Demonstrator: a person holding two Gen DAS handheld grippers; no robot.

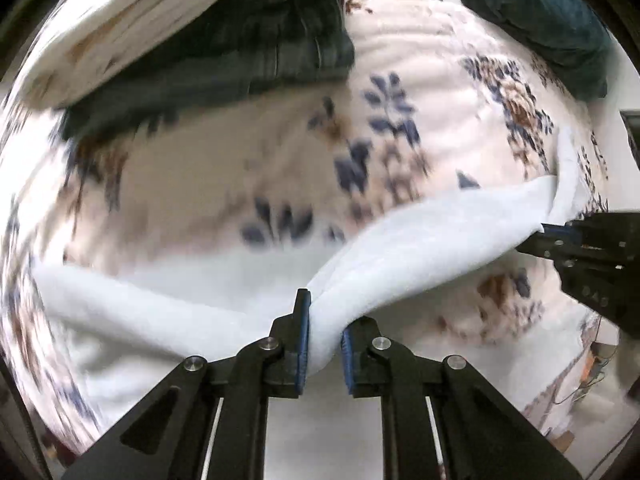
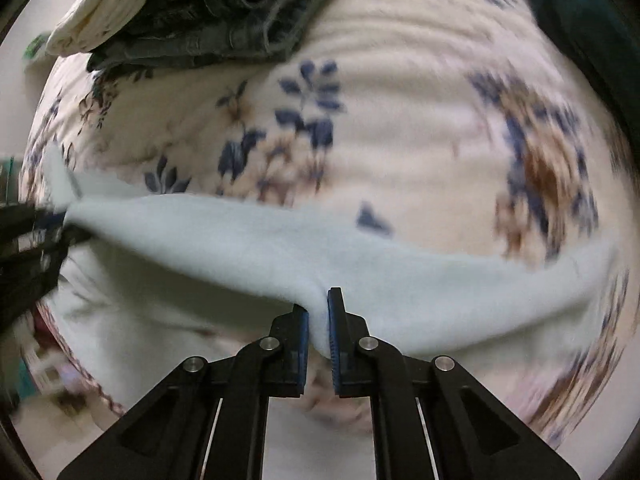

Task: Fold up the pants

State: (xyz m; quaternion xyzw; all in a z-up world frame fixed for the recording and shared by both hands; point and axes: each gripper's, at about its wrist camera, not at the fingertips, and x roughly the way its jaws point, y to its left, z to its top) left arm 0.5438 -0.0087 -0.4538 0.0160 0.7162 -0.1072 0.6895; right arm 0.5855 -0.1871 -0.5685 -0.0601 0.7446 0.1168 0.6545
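Now, from the left wrist: left gripper (image 1: 324, 336) clamping a bunched fold of the white pants (image 1: 420, 240), cloth pinched between both blue pads; right gripper (image 1: 560, 240) showing at the right edge, nipping the same edge further along, fabric stretching between the two in a sagging band above the floral blanket (image 1: 420, 92). Lying on the blanket at the top left, a stack of folded clothes (image 1: 240, 56), dark over cream; at the top right, a dark teal cloth (image 1: 540, 8). Blurring heavily, so probably moving. From the right wrist: right gripper (image 2: 319, 332) gripping the pants (image 2: 440, 280) in a narrow pinch, jaws nearly together on the cloth; left gripper (image 2: 48, 228) at the left edge, gripping the far end as far as the blur allows telling. Pants hanging off the blanket (image 2: 400, 140) along the held edge, the rest trailing below toward the near side; stack (image 2: 208, 32) sitting well apart at the top. Judging the step as carrying the held edge over to make a fold: keeping both grips level and the span taut, moving together at one pace, laying the edge down square on the lower layer, letting go only once flat.
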